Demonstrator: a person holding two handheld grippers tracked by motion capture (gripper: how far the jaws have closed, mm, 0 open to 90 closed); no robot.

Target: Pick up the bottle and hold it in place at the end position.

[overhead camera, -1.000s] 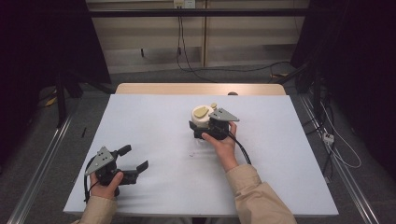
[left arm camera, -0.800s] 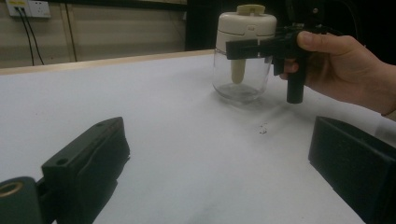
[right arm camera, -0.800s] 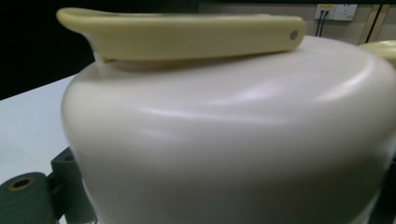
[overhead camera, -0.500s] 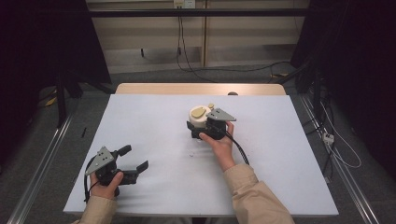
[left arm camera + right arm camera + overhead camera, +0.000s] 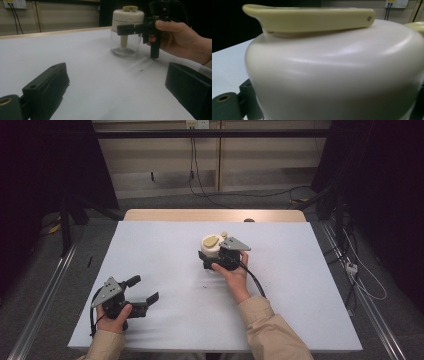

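Shifted slightly left, right hand-held gripper [image 5: 216, 255] clamps the chopper jar [image 5: 127, 31]; left hand-held gripper [image 5: 142, 290] rests apart, agape.

Tan sleeves [image 5: 267, 330]; black tongs [image 5: 141, 289] (grey three-cornered plates on top), black cables.

Two hands, two tongs over the desk [image 5: 165, 245]
Left tongs [image 5: 142, 290] held low at the desk's near edge, jaws spread apart; right tongs [image 5: 212, 256] at mid-desk, jaws clamped around the jar [image 5: 126, 37]
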